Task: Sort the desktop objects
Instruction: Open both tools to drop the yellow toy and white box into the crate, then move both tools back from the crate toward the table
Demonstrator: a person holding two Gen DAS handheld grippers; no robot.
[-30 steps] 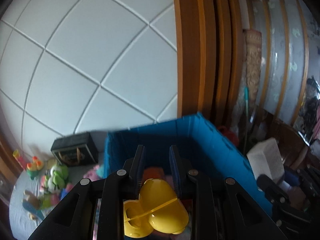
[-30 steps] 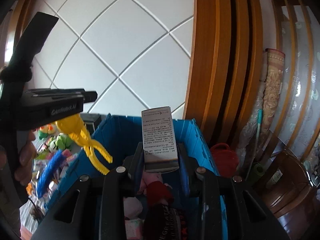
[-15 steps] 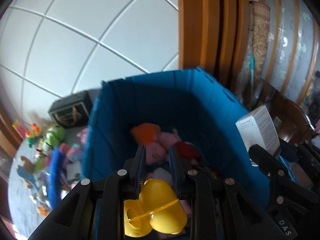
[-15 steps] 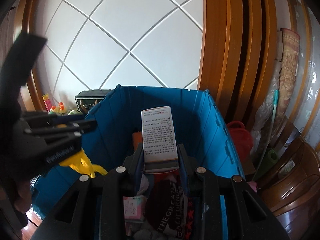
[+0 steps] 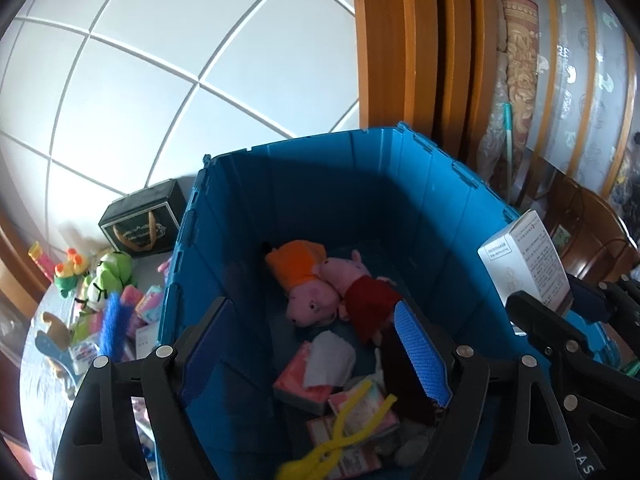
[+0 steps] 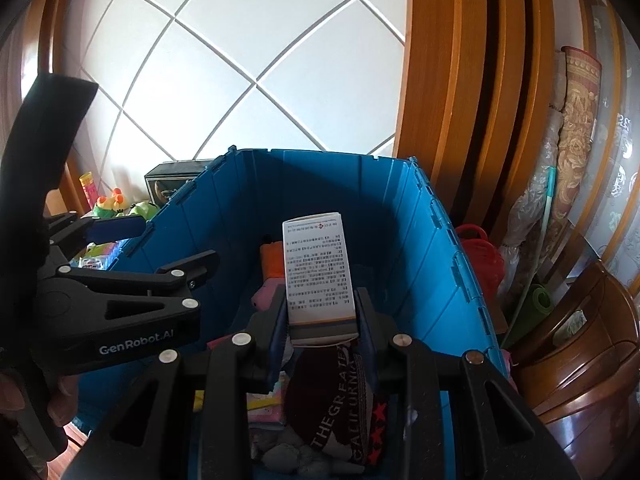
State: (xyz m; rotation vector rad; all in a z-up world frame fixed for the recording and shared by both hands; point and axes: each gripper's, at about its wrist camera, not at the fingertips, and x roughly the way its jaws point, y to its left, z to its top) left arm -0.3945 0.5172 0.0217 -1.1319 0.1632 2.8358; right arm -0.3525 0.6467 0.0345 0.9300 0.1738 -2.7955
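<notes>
Tabletop (image 5: 36,384) clutter at far left: green plush frog (image 5: 114,270), small packets, a dark gift box (image 5: 140,224) behind them, just beside the blue crate (image 5: 320,184). Left hand-held gripper (image 5: 316,344) hangs over the crate's near-left part, jaws opening, nothing between the pads. Yellow plastic tongs (image 5: 340,436) lie loose on the packets in the crate bottom, long axis diagonal, prongs pointing up-right toward the far wall, hinge end toward the camera. Two pink pig plushes (image 5: 320,284) lie further in, touching each other. Right hand-held gripper (image 6: 320,320) sits over the crate's right side, jaws narrow and clamped on a white printed carton (image 6: 318,272); carton's long axis runs along the fingers, free end pointing forward and up toward the far crate wall. Red basket (image 6: 480,256) outside the crate, right.
</notes>
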